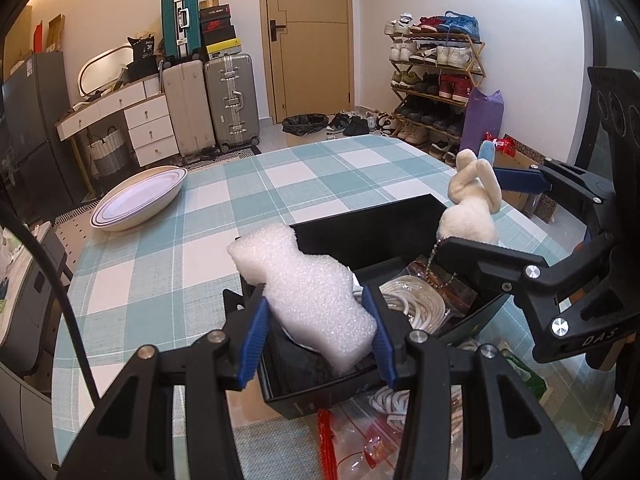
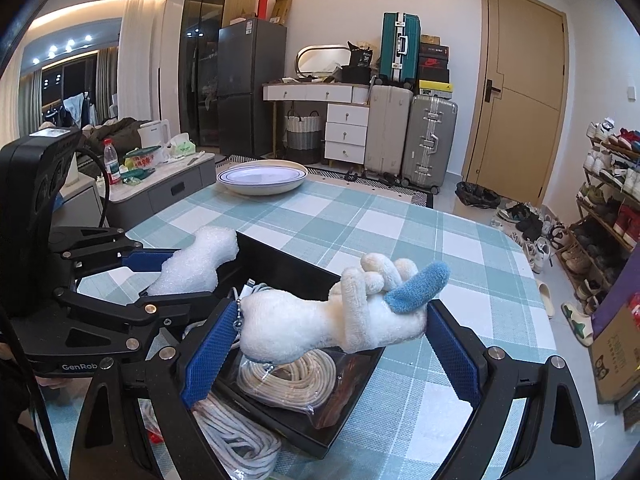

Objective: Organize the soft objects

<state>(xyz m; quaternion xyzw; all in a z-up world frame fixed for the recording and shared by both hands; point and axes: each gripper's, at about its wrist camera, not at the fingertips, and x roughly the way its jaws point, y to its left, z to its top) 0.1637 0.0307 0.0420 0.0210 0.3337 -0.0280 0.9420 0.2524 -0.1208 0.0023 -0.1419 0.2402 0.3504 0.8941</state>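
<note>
My left gripper (image 1: 318,330) is shut on a white foam block (image 1: 304,284) and holds it over the left part of the black box (image 1: 360,220); the block also shows in the right wrist view (image 2: 196,264). My right gripper (image 2: 332,344) is shut on a white plush rabbit with a blue ear (image 2: 340,316), lying sideways between the blue pads above the black box (image 2: 280,256). The rabbit shows in the left wrist view (image 1: 472,204) at the box's right side. The box holds coiled white rope in a bag (image 2: 288,376).
A checked teal-and-white cloth covers the table (image 1: 280,176). A white oval dish (image 1: 140,200) stands at the far left corner. More rope in a clear bag (image 2: 236,440) lies in front of the box. Suitcases, drawers and a shoe rack stand beyond the table.
</note>
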